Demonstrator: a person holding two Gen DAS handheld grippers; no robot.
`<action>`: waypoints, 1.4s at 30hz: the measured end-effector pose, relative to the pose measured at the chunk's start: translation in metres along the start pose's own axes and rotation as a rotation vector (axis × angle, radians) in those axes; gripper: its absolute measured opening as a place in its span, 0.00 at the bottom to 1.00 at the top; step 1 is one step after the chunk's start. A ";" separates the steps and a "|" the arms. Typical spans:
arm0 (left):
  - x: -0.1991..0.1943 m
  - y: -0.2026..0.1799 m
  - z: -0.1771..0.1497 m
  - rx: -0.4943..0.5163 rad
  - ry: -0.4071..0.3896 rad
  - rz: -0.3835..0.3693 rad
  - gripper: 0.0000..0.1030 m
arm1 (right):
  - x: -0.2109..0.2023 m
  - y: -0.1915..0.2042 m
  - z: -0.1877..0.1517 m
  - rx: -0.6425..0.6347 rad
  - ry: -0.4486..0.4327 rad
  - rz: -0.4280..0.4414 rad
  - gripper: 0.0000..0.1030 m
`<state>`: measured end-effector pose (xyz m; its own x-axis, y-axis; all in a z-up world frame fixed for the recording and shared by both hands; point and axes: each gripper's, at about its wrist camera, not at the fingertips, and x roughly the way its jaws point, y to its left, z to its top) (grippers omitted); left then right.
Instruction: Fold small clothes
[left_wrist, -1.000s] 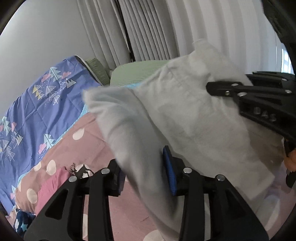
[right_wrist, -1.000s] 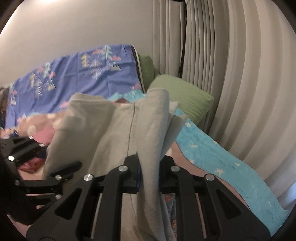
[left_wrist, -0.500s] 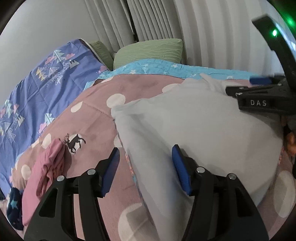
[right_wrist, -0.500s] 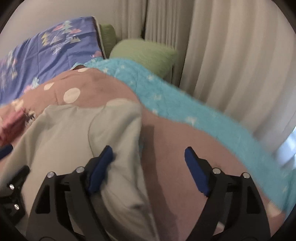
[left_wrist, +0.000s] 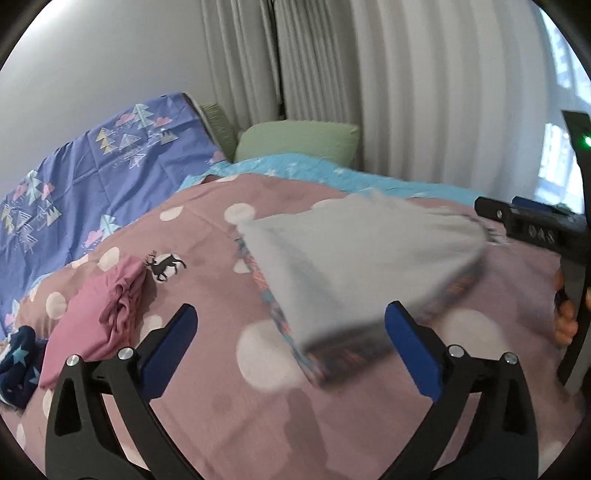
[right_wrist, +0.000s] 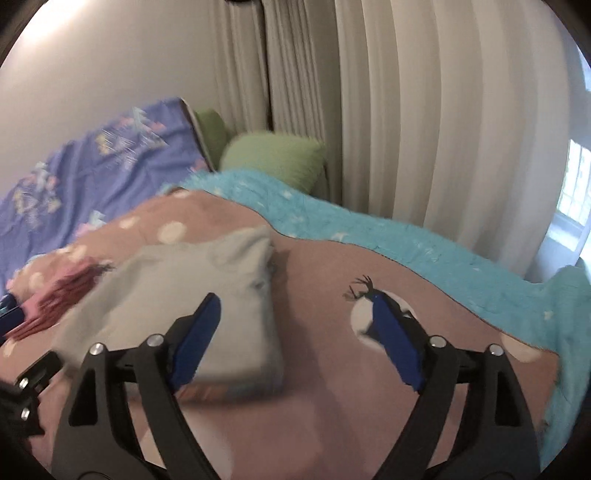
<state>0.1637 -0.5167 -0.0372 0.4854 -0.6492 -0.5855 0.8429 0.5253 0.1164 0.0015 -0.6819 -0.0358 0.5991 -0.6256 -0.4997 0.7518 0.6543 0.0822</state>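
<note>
A folded light-grey garment (left_wrist: 354, 266) lies on the pink dotted quilt (left_wrist: 221, 369), with a patterned edge showing along its near side. It also shows in the right wrist view (right_wrist: 177, 295), blurred. My left gripper (left_wrist: 291, 347) is open and empty, just in front of the garment's near corner. My right gripper (right_wrist: 299, 339) is open and empty, with its left finger over the garment's right side. A crumpled pink garment (left_wrist: 99, 310) and a dark star-print garment (left_wrist: 18, 362) lie at the left.
A teal star blanket (right_wrist: 406, 236) runs along the quilt's far edge. A green pillow (left_wrist: 299, 142) and a purple tree-print sheet (left_wrist: 92, 177) lie behind. Pale curtains (left_wrist: 424, 92) hang at the back. The right gripper's body (left_wrist: 535, 229) shows at the right edge.
Both grippers let go of the grey garment, opened wide and drew back. The garment dropped from held-up to lying folded on the quilt.
</note>
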 end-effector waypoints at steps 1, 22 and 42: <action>-0.016 -0.004 -0.003 -0.005 -0.014 -0.017 0.99 | -0.017 0.002 -0.005 -0.012 -0.019 0.012 0.88; -0.223 -0.034 -0.055 -0.046 -0.172 0.096 0.99 | -0.213 0.025 -0.064 0.021 -0.075 0.029 0.98; -0.298 -0.034 -0.106 -0.132 -0.190 0.042 0.99 | -0.304 0.067 -0.081 -0.082 -0.115 0.020 0.98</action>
<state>-0.0342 -0.2823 0.0481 0.5647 -0.7106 -0.4198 0.7896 0.6131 0.0245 -0.1525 -0.4132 0.0519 0.6450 -0.6535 -0.3961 0.7171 0.6967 0.0183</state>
